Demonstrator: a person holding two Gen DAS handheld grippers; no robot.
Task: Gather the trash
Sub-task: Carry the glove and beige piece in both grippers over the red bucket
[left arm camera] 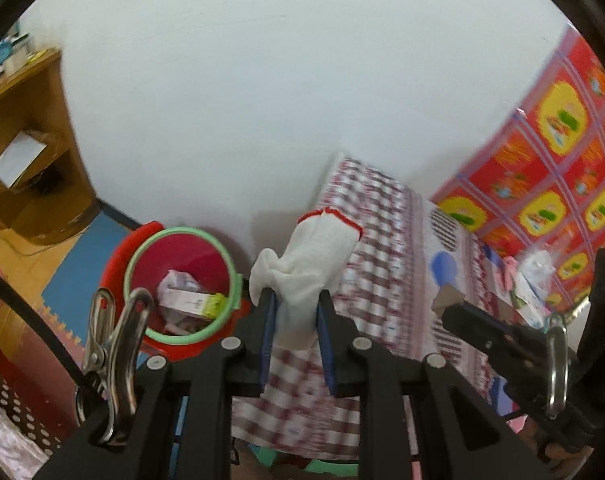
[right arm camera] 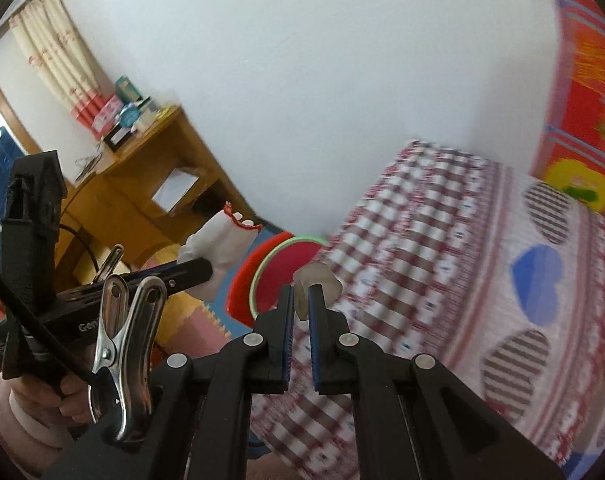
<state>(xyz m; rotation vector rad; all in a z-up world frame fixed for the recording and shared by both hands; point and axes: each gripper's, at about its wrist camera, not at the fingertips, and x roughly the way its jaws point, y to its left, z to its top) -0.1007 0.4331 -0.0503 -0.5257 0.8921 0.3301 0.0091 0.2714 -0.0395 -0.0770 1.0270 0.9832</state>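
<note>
Between the blue pads of the left gripper (left arm camera: 296,312) a white glove (left arm camera: 308,276) with a red cuff was clamped, its cuff end pointing up and away from the camera. Down to the left of that glove stood a red bin (left arm camera: 180,286) with a green ring around its rim, set on the floor close to the white wall (left arm camera: 262,80). Inside the bin lay crumpled paper and a small carton (left arm camera: 190,300) with a yellow-green end. To the right spread a table covered by a red and white checked cloth (left arm camera: 382,240), with some blurred plastic wrapping (left arm camera: 536,268) lying far along it, too smeared to identify.

The right gripper (right arm camera: 301,302) was closed on a small pale, translucent lump (right arm camera: 316,280), held above the near edge of the checked cloth (right arm camera: 422,260). From that view the bin (right arm camera: 274,276) showed only partly, behind the gripped lump and beside the cloth's edge. The left gripper and its glove (right arm camera: 218,256) appeared on the left, near a wooden desk (right arm camera: 142,184) carrying boxes and small items. A red patterned sheet (left arm camera: 550,152) hung behind the table.
</note>
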